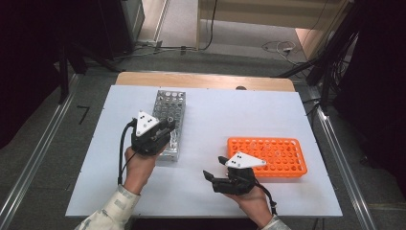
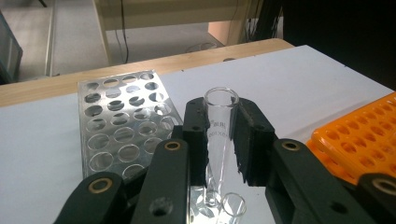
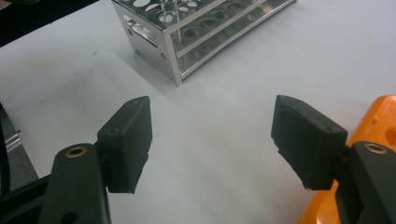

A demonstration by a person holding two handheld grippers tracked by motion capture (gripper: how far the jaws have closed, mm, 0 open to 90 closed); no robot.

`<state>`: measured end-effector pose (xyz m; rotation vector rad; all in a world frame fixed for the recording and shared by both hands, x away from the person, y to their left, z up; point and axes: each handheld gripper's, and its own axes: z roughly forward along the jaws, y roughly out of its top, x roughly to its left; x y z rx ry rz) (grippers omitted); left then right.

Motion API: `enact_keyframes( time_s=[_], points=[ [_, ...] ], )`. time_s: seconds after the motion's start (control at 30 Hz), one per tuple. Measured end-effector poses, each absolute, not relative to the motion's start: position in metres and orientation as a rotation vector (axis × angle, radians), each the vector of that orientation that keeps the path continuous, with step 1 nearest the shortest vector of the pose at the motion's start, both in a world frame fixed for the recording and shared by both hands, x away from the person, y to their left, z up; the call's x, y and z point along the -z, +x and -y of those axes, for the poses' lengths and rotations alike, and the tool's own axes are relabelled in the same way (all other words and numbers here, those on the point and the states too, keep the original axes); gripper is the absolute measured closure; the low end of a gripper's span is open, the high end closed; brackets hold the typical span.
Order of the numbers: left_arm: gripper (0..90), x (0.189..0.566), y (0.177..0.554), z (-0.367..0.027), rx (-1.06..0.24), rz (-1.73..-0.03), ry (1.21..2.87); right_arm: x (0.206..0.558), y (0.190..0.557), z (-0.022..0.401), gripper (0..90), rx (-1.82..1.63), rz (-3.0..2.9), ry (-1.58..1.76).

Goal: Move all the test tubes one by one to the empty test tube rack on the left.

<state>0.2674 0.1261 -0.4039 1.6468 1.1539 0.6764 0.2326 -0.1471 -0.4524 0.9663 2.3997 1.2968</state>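
A clear glass test tube (image 2: 219, 126) stands upright between the two black pads of my left gripper (image 2: 220, 140), which is shut on it. This left gripper (image 1: 165, 128) hovers over the near end of the metal test tube rack (image 1: 168, 120). Another tube (image 2: 232, 205) stands in that metal rack (image 2: 122, 130) just below the held one. An orange plastic rack (image 1: 268, 155) lies to the right. My right gripper (image 1: 214, 168) rests open near the table's front, left of the orange rack (image 3: 373, 121), with nothing between its jaws (image 3: 212, 144).
The white table top (image 1: 215, 115) has a wooden strip (image 1: 206, 80) along its far edge. Cables (image 1: 282, 48) lie on the floor beyond. The metal rack (image 3: 196, 32) stands ahead of the right gripper, with bare table between.
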Motion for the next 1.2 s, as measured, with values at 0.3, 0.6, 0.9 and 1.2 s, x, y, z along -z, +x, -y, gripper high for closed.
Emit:
enact_keyframes(
  time_s=[0.3,0.6,0.9,1.2],
  points=[
    [74.9,0.413,0.262,-0.121,-0.727,-1.146,1.690,0.452,0.232,0.146,27.7,-1.296,-2.400,0.963],
    [74.6,0.426,0.259,-0.118,-0.730,-1.157,1.736,0.454,0.230,0.144,27.7,-1.280,-2.413,0.949],
    [72.7,0.434,0.259,-0.116,-0.710,-1.168,1.759,0.455,0.229,0.143,27.6,-1.277,-2.418,0.945],
    [71.5,0.431,0.256,-0.114,-0.691,-1.157,1.747,0.455,0.229,0.143,27.7,-1.276,-2.418,0.949]
  ],
)
